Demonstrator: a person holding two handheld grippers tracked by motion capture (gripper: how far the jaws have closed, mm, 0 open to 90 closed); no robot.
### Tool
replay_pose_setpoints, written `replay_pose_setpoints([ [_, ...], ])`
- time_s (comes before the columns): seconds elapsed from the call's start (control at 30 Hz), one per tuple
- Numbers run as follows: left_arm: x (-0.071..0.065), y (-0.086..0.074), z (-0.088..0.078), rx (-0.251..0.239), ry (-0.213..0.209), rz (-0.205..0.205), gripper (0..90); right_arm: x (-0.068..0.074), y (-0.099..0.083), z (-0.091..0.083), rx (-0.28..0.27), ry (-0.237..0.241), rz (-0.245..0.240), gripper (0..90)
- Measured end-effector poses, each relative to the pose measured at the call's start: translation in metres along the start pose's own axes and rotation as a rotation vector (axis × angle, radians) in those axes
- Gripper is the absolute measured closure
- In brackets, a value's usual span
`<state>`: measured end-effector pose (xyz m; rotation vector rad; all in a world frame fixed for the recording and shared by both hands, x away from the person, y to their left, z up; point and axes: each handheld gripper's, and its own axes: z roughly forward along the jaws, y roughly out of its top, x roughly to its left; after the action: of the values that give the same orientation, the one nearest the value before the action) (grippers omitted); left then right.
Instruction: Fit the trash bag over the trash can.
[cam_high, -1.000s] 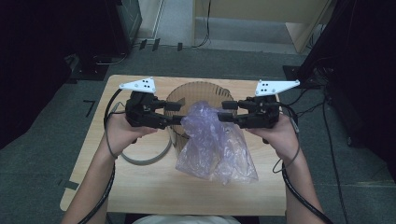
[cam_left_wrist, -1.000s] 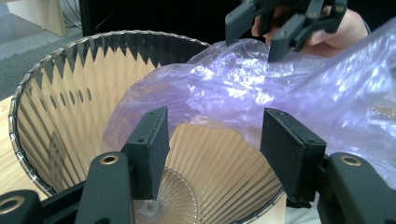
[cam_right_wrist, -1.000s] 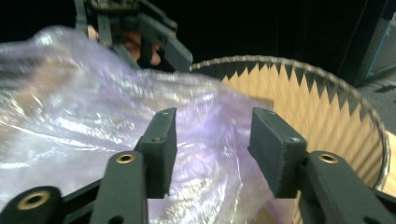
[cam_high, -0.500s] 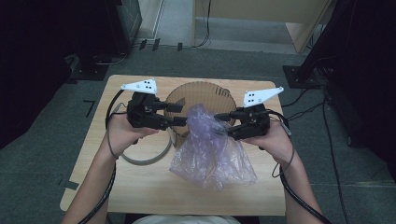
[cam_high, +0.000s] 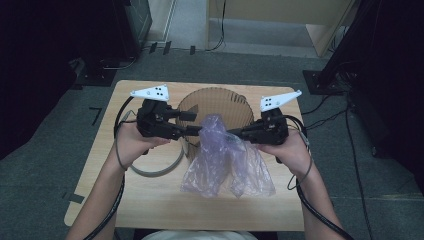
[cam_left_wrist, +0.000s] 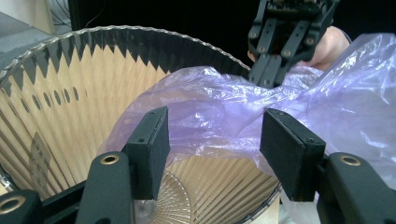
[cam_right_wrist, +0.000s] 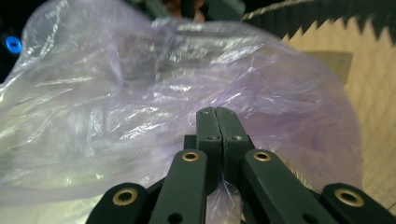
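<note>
Left of the table (cam_high: 150, 200), a loose grey ring (cam_high: 160, 167) lies flat just beside the basket's near-left side. Left gripper (cam_high: 192, 131) hovers at the near-left rim of the ribbed cardboard basket (cam_high: 220, 102), jaws wide, the purple film passing between the pads (cam_left_wrist: 152, 144) but, as far as I can tell, not pinched. Purple plastic bag (cam_high: 225, 165) sits centre: its top bunched at the basket's near rim between the two grippers, the rest draped down the near wall onto the table. Basket interior looks bare in the left gripper view. Right gripper (cam_high: 235, 134) has just been closing, jaws now pressed together on a fold of the bag (cam_right_wrist: 140, 93), film trapped between them. Judgement: lining the basket is barely begun; one side gripped, mouth not yet opened, nothing over the rim. Left: second grip, spread the mouth, seat it inside
</note>
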<state>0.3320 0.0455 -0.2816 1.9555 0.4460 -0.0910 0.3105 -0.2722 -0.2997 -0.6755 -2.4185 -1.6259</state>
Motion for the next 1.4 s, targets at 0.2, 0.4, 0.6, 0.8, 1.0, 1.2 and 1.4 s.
replay_pose_setpoints([
  [0.2, 0.001, 0.000, -0.001, -0.008, -0.009, 0.000, 41.6, -0.002, 0.003, -0.016, -0.079, -0.034, 0.017, 89.8],
  [0.4, -0.003, 0.000, 0.006, -0.001, -0.041, -0.001, 40.8, -0.003, 0.005, -0.023, -0.142, -0.050, 0.042, 89.8],
  [0.6, -0.007, 0.001, 0.016, 0.012, -0.069, 0.010, 37.3, 0.000, 0.009, -0.014, -0.159, -0.044, 0.047, 89.7],
  [0.8, -0.008, 0.000, 0.022, 0.007, -0.071, 0.004, 38.2, 0.008, 0.014, 0.003, -0.149, -0.023, 0.024, 89.6],
  [1.0, -0.012, 0.002, 0.019, -0.013, -0.061, 0.023, 51.1, 0.013, 0.016, 0.018, -0.122, -0.025, 0.004, 89.6],
  [1.2, -0.014, 0.002, 0.017, 0.012, -0.049, 0.012, 77.5, 0.015, 0.017, 0.024, -0.105, -0.029, -0.012, 89.7],
  [1.4, -0.012, 0.003, 0.013, 0.028, -0.062, -0.033, 88.7, 0.012, 0.017, 0.014, -0.112, -0.058, -0.006, 89.6],
])
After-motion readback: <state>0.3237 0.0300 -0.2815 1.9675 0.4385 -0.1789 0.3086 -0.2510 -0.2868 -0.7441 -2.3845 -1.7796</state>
